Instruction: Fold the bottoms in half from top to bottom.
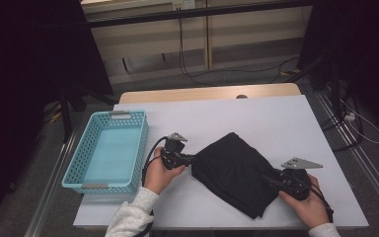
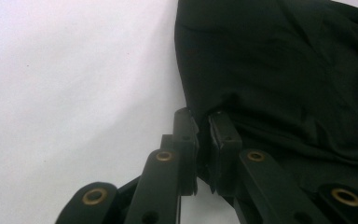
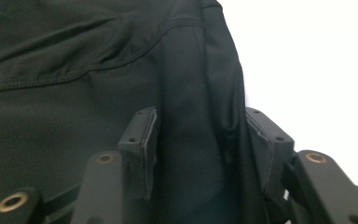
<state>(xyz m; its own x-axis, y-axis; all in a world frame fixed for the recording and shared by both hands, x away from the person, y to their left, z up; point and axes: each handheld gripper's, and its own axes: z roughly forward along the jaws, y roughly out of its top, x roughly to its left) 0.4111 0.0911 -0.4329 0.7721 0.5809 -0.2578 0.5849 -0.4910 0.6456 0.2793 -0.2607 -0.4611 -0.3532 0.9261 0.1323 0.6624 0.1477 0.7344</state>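
Note:
A black garment point(image 1: 232, 168) lies crumpled on the white table point(image 1: 256, 118), near its front edge. My left gripper point(image 1: 192, 159) is at the garment's left corner. In the left gripper view its jaws point(image 2: 204, 126) stand almost together, pinching the edge of the cloth point(image 2: 279, 65). My right gripper point(image 1: 266, 178) is at the garment's right end, low over the table. In the right gripper view its jaws point(image 3: 200, 130) stand apart, one on each side of a raised fold of the stitched black cloth point(image 3: 74, 70), and are not clamped on it.
A light blue plastic basket point(image 1: 79, 158) stands at the table's left edge, with nothing in it. Bare white tabletop lies behind and to the right of the garment. Cables run across the floor beyond the table.

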